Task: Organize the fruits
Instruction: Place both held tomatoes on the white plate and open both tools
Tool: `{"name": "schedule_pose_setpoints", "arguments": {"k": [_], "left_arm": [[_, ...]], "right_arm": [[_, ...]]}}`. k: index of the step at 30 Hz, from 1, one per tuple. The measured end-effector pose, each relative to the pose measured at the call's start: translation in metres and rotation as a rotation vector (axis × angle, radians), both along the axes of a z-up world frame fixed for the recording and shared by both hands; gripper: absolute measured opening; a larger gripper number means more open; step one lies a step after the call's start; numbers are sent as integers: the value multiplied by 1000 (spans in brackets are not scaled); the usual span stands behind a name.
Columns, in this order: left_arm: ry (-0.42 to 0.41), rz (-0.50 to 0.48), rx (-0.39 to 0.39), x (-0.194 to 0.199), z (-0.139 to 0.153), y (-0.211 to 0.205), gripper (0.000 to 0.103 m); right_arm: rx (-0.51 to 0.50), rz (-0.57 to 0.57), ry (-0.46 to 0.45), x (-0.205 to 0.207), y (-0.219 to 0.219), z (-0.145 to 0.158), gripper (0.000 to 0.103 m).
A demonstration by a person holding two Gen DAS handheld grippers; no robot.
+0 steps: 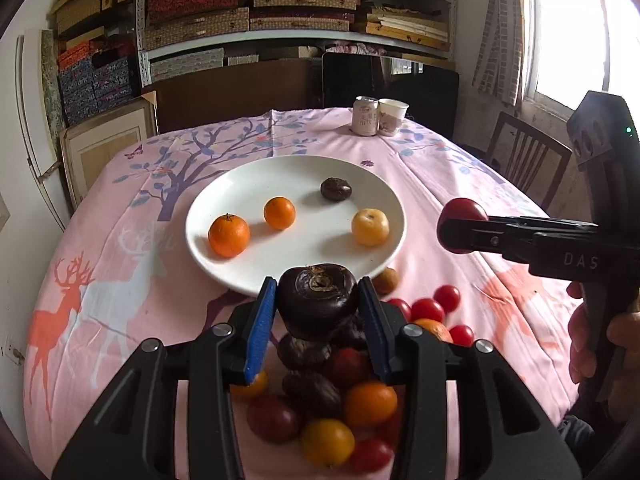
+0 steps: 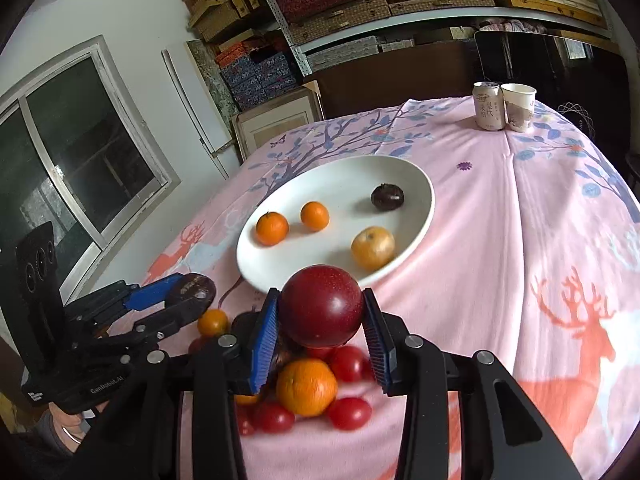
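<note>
Left wrist view, left hand-held gripper point(image 1: 318, 308) pinching one water chestnut point(image 1: 318, 300), right hand-held gripper point(image 2: 320, 316) pinching one plum point(image 2: 321, 308), four fruits on plate point(image 1: 240, 280)

one plate point(image 1: 208, 216), four fruits on it, one can point(image 1: 365, 116), one cup point(image 1: 392, 117)

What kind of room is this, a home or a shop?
Probably a home dining room that doubles as storage: a round table under a pink deer-print tablecloth, a wooden chair beside it, and metal shelves stacked with flat boxes against the wall.
</note>
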State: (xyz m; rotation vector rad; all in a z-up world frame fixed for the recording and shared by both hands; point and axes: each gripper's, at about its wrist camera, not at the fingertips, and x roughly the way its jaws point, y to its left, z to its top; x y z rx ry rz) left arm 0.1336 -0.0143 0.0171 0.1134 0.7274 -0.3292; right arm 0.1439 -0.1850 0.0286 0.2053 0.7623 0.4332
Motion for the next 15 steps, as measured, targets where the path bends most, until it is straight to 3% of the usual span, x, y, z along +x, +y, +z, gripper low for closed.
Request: {"name": "schedule_pose_setpoints", "arguments": {"k": [6, 7, 8, 11, 15], "left_arm": [[84, 41, 42, 69, -23, -7, 42], [90, 50, 38, 74, -24, -7, 48], [88, 64, 36, 77, -25, -5, 60], [50, 74, 24, 67, -17, 1, 70], [26, 35, 16, 27, -8, 12, 70]], "right_arm": [[-20, 0, 35, 63, 19, -7, 44], [-10, -1, 35, 67, 19, -7, 46], [-1, -9, 30, 69, 18, -6, 58], [8, -26, 1, 60, 13, 0, 61], [24, -27, -26, 20, 3, 0, 61]]}}
